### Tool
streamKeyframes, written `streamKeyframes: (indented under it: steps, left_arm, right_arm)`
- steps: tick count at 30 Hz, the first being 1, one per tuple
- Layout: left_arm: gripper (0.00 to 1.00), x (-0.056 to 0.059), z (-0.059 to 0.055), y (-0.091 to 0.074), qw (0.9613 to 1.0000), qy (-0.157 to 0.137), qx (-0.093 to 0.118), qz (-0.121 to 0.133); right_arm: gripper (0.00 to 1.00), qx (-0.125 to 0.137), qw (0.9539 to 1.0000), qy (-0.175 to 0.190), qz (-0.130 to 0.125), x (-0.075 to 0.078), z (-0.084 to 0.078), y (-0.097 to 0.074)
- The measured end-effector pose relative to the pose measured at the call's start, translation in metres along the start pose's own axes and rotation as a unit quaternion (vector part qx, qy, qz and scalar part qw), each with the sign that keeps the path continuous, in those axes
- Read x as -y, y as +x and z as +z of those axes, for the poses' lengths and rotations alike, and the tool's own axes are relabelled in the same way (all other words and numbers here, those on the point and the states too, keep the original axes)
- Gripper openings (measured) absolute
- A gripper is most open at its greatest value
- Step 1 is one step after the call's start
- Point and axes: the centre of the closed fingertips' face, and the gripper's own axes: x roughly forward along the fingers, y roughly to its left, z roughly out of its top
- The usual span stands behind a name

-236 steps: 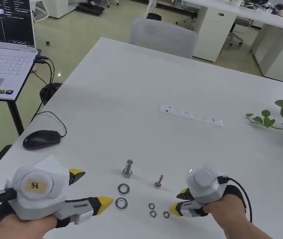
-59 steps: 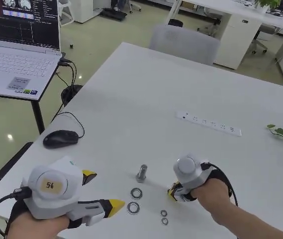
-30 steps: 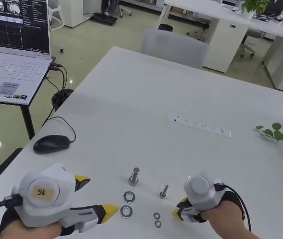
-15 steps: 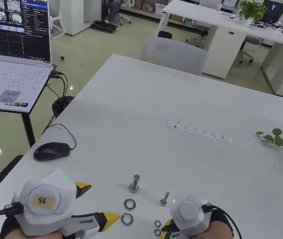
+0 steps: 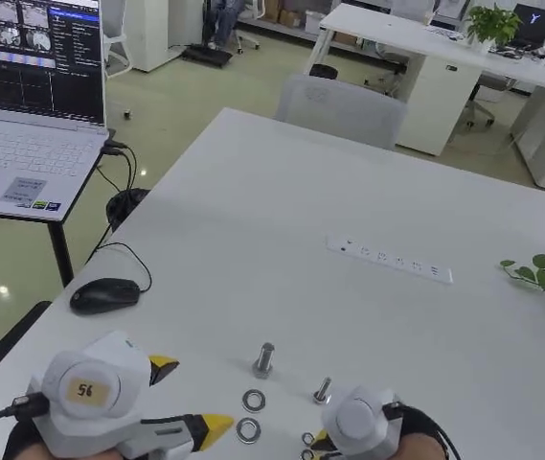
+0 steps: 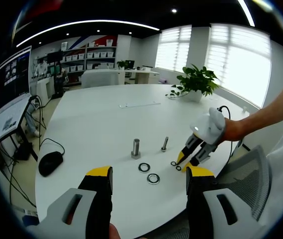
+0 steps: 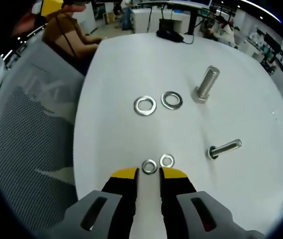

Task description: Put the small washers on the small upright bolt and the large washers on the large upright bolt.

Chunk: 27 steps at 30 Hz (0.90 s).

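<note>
1. Right claw (image 7: 149, 175) is down low over the surface (image 5: 368, 182), jaws parted by a narrow gap and gripping nothing; the two small washers (image 7: 149, 166) lie flat just ahead of its tips, on the person's side of the large bolt (image 7: 207, 84).
2. Left claw (image 6: 149, 173) is spread wide and empty, on the same near side of the large bolt; the two large washers (image 6: 144, 167) lie flat between it and that bolt; the small bolt (image 7: 226, 147) stands upright just beside the large bolt.
3. Those small washers look like thin, stiff metal rings; light and probably slick; lying flush on a smooth top, they offer very little edge.
4. Best hold, I'd say, is a pinch across the outer rim with the tips brushing the surface; too shallow and the ring may skate off or flip.
5. The pair sit side by side, touching or nearly, I can't tell which; take the nearer one alone, or both may drag.
6. Grip one edge only, leaving the hole free for the bolt; the large washers should be easier, with more rim to catch.
</note>
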Motion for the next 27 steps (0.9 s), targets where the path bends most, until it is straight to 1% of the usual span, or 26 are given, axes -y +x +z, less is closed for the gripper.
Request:
streamKeyframes:
  steps: [4, 9, 16, 22, 27]
  left_arm:
    - [0.59, 0.0009, 0.0006, 0.0017, 1.0, 0.0, 0.0, -0.001]
    - [0.59, 0.004, -0.0016, 0.0038, 1.0, 0.004, -0.006, -0.007]
    - [0.59, 0.0024, -0.0006, 0.0035, 1.0, 0.002, -0.003, -0.004]
    - [0.59, 0.0032, -0.0006, 0.0038, 1.0, 0.004, -0.004, -0.005]
    - [0.59, 0.0046, -0.0004, 0.0045, 1.0, 0.004, -0.003, -0.005]
  right_arm:
    - [0.19, -0.002, 1.0, -0.008, -0.001, -0.0001, 0.0003, -0.0002]
    - [0.18, -0.001, 1.0, -0.008, 0.0, 0.0004, -0.0003, 0.0004]
    - [0.18, -0.002, 0.9999, -0.01, 0.002, -0.0017, 0.0009, -0.001]
    - [0.15, 0.0, 1.0, -0.007, 0.004, -0.0007, 0.0014, 0.0008]
    - [0.15, 0.002, 1.0, 0.0, 0.002, -0.0008, 0.0012, 0.0006]
